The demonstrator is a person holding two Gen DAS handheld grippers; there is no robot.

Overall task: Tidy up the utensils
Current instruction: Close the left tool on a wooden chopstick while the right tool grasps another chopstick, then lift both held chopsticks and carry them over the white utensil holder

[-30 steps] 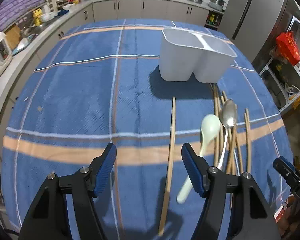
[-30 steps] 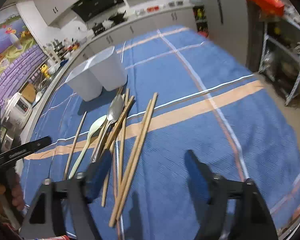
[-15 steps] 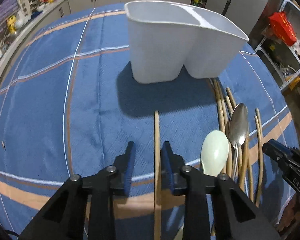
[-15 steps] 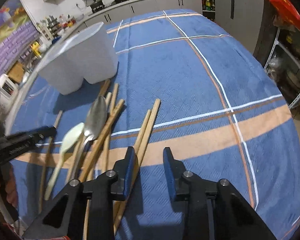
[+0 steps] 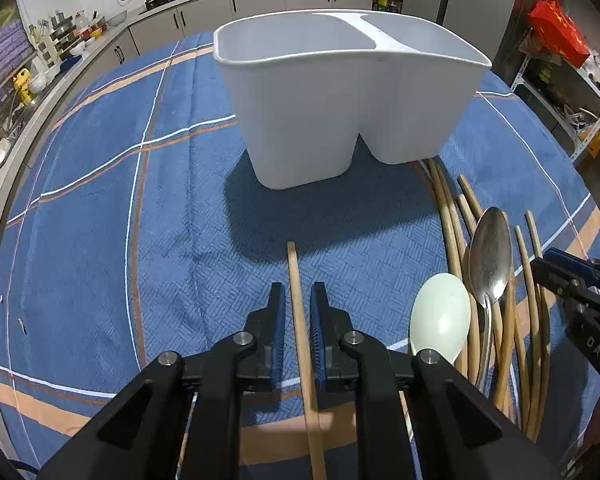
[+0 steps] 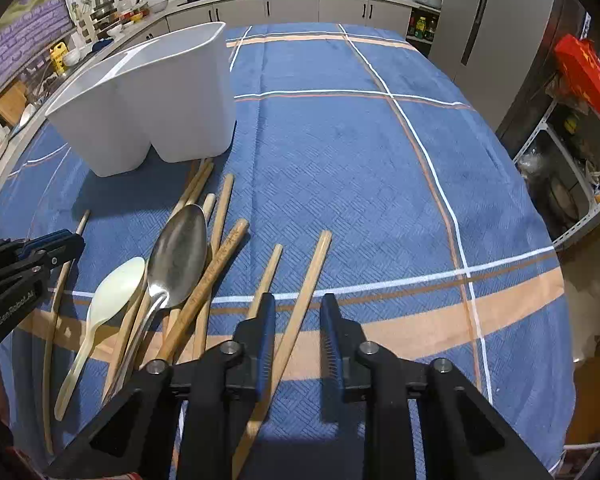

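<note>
Utensils lie scattered on a worktop covered by a blue checked cloth (image 5: 100, 208), in front of a white two-compartment holder (image 5: 340, 92) that stands upright toward the far side. Farthest left, a single wooden chopstick (image 5: 298, 308) lies apart from the rest, pointing at the holder. The left tool (image 5: 298, 300) straddles it, blue pads nearly together and closing, with the stick between them (whether the pads already press on the stick cannot be told). Next along comes the main heap: a pale green plastic spoon (image 5: 440, 320) with its bowl facing up, a metal spoon (image 5: 490, 256) just beside it and touching, and several chopsticks (image 5: 450, 216) crossing under and around both, their far ends reaching the holder's base. Right of the heap, in the right wrist view, two more chopsticks lie side by side, slightly apart. The right tool (image 6: 296, 312) has its jaws closing around the outer chopstick (image 6: 312, 276), a clear gap showing on its right side; the inner chopstick (image 6: 270, 272) passes just outside the left pad.
</note>
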